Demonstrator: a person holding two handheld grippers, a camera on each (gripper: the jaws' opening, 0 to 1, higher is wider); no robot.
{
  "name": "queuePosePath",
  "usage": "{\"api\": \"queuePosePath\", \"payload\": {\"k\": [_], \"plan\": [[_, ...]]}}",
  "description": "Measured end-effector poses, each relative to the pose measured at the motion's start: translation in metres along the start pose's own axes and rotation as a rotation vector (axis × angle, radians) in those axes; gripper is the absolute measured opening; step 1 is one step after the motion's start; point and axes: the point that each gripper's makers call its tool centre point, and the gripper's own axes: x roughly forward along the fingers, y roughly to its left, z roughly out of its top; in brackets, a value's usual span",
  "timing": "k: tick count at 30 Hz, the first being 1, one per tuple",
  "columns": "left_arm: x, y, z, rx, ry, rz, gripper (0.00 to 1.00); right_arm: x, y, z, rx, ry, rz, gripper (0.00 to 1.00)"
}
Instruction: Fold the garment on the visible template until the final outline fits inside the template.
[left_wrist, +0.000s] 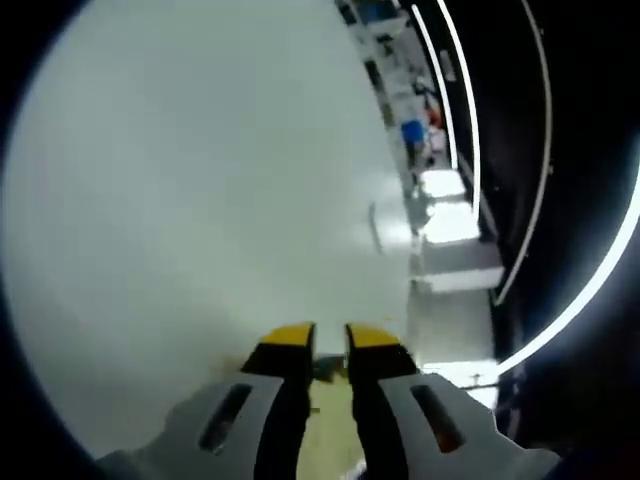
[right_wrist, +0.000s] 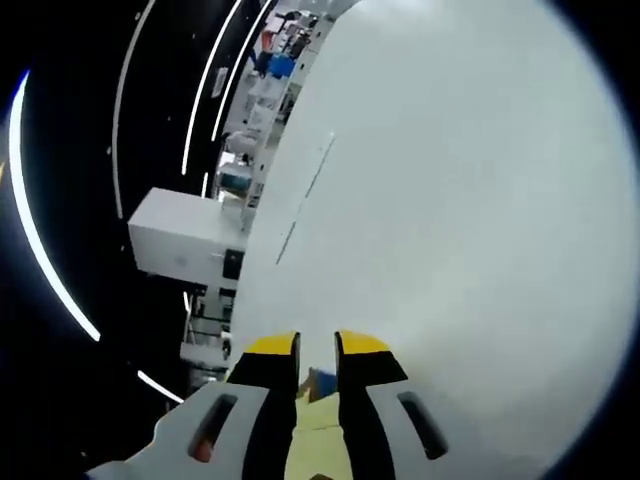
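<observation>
**Both grippers lift pale yellow cloth toward the ceiling**

The left gripper (left_wrist: 331, 340) and right gripper (right_wrist: 318, 348) each point along a white wall (left_wrist: 200, 200), jaws nearly together, pinching pale yellow garment (right_wrist: 312, 435) fabric that shows between and below the tips. The garment's orientation and long axis cannot be told. A white box (right_wrist: 185, 238) stands beyond.
</observation>
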Motion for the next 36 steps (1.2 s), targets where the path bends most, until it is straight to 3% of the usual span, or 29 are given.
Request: {"api": "queuePosePath", "payload": {"k": [3, 8, 14, 20, 22, 25, 29, 36], "plan": [[0.003, 0.001, 0.002, 0.073, 0.040, 0.007, 0.14, -0.001, 0.001, -0.003, -0.023, 0.005, 0.000, 0.15], [0.001, -0.001, 0.001, 0.137, 0.040, 0.008, 0.23, -0.006, 0.001, -0.006, -0.080, 0.006, -0.013, 0.17], [-0.008, -0.013, -0.032, 0.229, 0.072, 0.001, 0.27, -0.011, 0.008, -0.011, -0.142, 0.004, -0.005, 0.19], [-0.020, -0.022, -0.044, 0.297, 0.070, -0.012, 0.31, -0.019, 0.019, -0.013, -0.201, -0.022, 0.010, 0.21], [-0.022, -0.024, -0.045, 0.360, 0.080, -0.011, 0.33, -0.022, 0.024, -0.013, -0.212, -0.033, 0.023, 0.21], [-0.032, -0.040, -0.065, 0.476, 0.076, -0.011, 0.37, -0.027, 0.033, -0.012, -0.255, -0.054, 0.040, 0.21], [-0.039, -0.044, -0.056, 0.562, 0.072, -0.020, 0.40, -0.033, 0.040, -0.011, -0.337, -0.084, 0.043, 0.21], [-0.049, -0.054, -0.065, 0.812, 0.091, -0.011, 0.44, -0.048, 0.052, -0.014, -0.571, -0.113, 0.033, 0.22]]}}
